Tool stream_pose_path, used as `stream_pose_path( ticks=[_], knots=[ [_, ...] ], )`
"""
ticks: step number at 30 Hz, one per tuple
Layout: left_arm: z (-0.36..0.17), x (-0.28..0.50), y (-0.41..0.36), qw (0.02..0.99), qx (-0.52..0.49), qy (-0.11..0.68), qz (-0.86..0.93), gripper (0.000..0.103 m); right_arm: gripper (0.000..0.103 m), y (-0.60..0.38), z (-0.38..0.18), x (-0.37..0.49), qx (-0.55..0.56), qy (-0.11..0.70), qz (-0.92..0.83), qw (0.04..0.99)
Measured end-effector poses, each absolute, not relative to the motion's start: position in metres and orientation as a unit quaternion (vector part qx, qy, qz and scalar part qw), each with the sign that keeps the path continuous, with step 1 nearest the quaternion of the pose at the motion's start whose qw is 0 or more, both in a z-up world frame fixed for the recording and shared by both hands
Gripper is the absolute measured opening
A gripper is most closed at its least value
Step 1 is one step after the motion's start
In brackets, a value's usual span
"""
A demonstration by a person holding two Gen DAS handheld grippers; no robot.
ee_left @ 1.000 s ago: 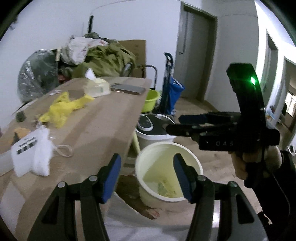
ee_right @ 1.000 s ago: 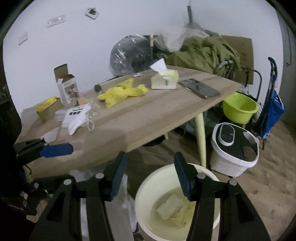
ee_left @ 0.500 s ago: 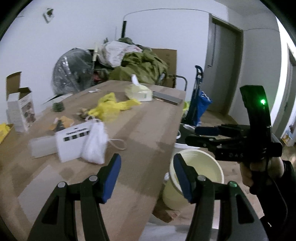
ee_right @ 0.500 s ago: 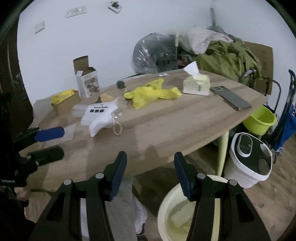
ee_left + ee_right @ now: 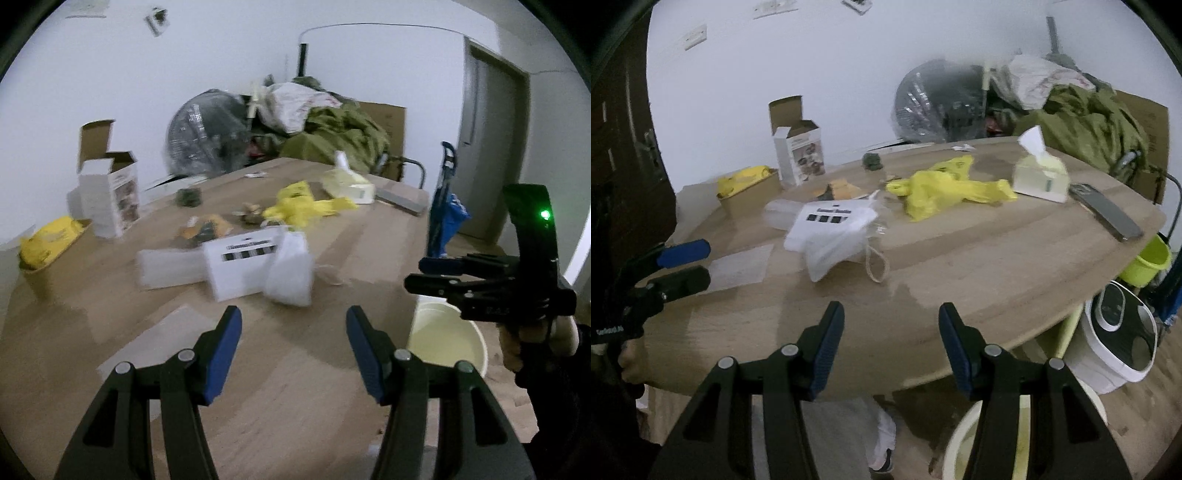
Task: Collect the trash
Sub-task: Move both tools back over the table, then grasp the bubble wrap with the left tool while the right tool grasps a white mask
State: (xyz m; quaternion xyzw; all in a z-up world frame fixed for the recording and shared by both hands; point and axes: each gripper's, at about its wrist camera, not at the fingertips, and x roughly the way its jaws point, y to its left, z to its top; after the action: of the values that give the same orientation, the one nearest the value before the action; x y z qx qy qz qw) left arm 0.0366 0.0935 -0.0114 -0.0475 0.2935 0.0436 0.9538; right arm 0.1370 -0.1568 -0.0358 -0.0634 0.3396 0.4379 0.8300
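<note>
Trash lies on the wooden table (image 5: 303, 369): a white bag with a printed card (image 5: 258, 267) and string handle, also in the right wrist view (image 5: 831, 229), a crumpled yellow plastic bag (image 5: 303, 208) (image 5: 942, 188), clear plastic wrap (image 5: 166, 266) and small scraps (image 5: 207, 229). A cream bin (image 5: 447, 339) stands on the floor at the table's edge; its rim shows in the right wrist view (image 5: 960, 435). My left gripper (image 5: 293, 350) is open and empty over the near table. My right gripper (image 5: 890, 347) is open and empty at the table edge, above the bin.
An open white carton (image 5: 799, 147), a box with yellow contents (image 5: 746, 184), a tissue box (image 5: 1039, 177) and a phone (image 5: 1108, 214) sit on the table. A white appliance (image 5: 1115, 332), green basin (image 5: 1148, 262) and blue trolley (image 5: 443, 210) stand on the floor. Clothes pile (image 5: 1089, 122) behind.
Both grippers have swung up and left from over the bin toward the table. The white bag and scraps now lie ahead of them. Both stayed open.
</note>
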Motion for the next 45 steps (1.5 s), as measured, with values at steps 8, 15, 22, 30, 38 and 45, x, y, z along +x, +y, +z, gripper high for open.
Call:
stream_pose_path(
  ticks=[8,15,22,30,38,45],
  knots=[
    [-0.020,0.024,0.130,0.946,-0.065,0.306,0.084,0.059,0.051,-0.113,-0.045,0.138,-0.072,0.345,0.470,0.809],
    [-0.032,0.031,0.160,0.933,-0.079,0.333,0.109,0.059,0.062,-0.078,-0.049,0.149,-0.064,0.352,0.480,0.801],
    [-0.043,0.044,0.173,0.920,-0.085,0.366,0.111,0.059,0.063,-0.050,-0.051,0.163,-0.058,0.357,0.488,0.794],
    [-0.060,0.060,0.183,0.899,-0.071,0.415,0.122,0.059,0.063,-0.030,-0.058,0.178,-0.057,0.381,0.476,0.791],
    [-0.066,0.062,0.173,0.891,-0.043,0.437,0.116,0.059,0.055,-0.022,-0.067,0.183,-0.053,0.389,0.473,0.789],
    [-0.069,0.064,0.173,0.887,-0.031,0.444,0.125,0.059,0.041,-0.022,-0.068,0.181,-0.055,0.383,0.485,0.784]
  ],
)
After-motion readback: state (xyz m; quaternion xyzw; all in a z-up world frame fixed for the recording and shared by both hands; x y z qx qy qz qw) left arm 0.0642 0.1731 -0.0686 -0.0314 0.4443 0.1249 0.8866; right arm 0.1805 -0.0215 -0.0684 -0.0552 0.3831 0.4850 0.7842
